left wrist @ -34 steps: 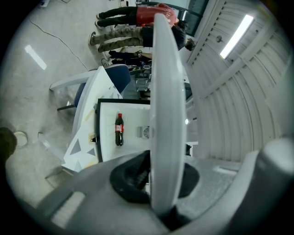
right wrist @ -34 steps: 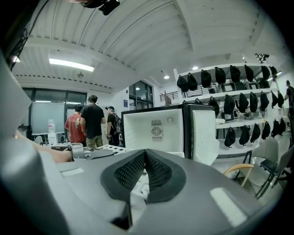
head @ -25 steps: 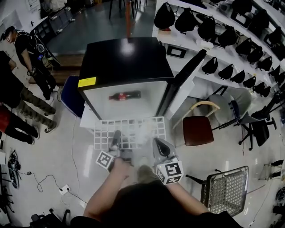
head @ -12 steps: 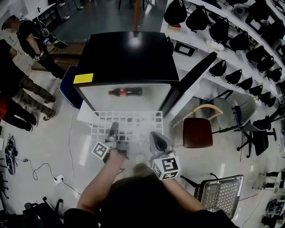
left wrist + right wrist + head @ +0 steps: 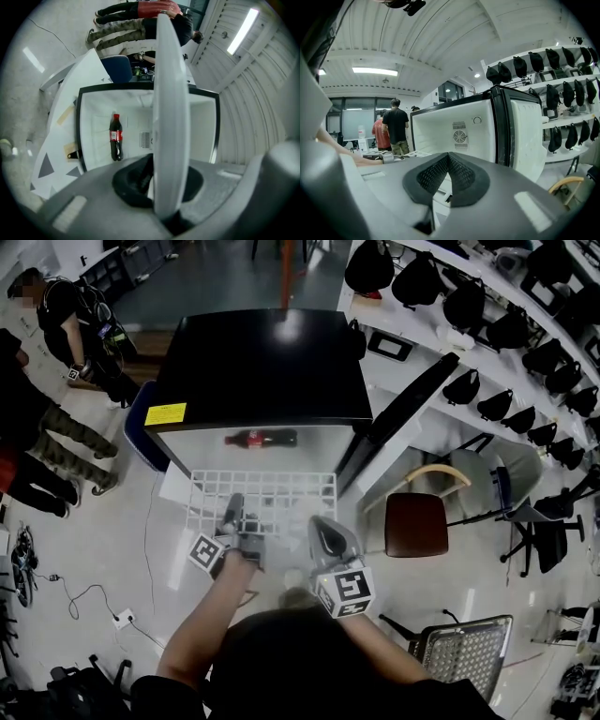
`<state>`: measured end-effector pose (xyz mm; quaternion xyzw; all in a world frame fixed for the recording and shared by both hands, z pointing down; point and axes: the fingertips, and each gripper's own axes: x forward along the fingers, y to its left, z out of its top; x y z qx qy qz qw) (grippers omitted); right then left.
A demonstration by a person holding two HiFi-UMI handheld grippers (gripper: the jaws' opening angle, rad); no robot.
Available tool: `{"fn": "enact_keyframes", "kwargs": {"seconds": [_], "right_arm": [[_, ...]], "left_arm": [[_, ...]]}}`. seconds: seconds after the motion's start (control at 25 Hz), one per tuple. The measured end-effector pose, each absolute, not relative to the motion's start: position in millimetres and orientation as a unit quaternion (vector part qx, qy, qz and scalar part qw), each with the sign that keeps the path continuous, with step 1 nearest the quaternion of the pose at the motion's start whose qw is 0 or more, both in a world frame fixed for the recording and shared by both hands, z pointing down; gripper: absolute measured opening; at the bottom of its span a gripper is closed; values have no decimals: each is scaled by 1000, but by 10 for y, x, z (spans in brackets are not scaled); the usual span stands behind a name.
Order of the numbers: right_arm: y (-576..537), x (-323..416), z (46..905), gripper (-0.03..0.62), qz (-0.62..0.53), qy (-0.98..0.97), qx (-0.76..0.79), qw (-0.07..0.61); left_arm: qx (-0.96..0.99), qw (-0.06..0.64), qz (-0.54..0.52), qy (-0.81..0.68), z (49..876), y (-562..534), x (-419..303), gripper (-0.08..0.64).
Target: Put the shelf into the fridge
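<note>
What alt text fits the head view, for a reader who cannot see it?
Seen from above, a person's left gripper and right gripper hold a white wire shelf at the mouth of an open black fridge. A bottle lies inside; the door stands open at the right.

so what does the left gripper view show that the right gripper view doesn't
Only the left gripper view: the cola bottle inside the fridge, and the white shelf edge-on between the left hand-held gripper's jaws. Only the right gripper view: the fridge door standing open and the wall racks of black bags. Both: the fridge's white interior with its back vent.
</note>
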<state>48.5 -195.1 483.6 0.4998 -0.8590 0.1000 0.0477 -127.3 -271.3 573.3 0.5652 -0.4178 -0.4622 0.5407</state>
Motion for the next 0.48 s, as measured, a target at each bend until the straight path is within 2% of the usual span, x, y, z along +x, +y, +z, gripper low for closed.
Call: {"fn": "enact_keyframes", "kwargs": {"seconds": [0.48], "right_arm": [[-2145,414,4932,2,105,-865,487,58]], "left_arm": [[559,540,-475,-414,5729,-2847,-1283,32]]}}
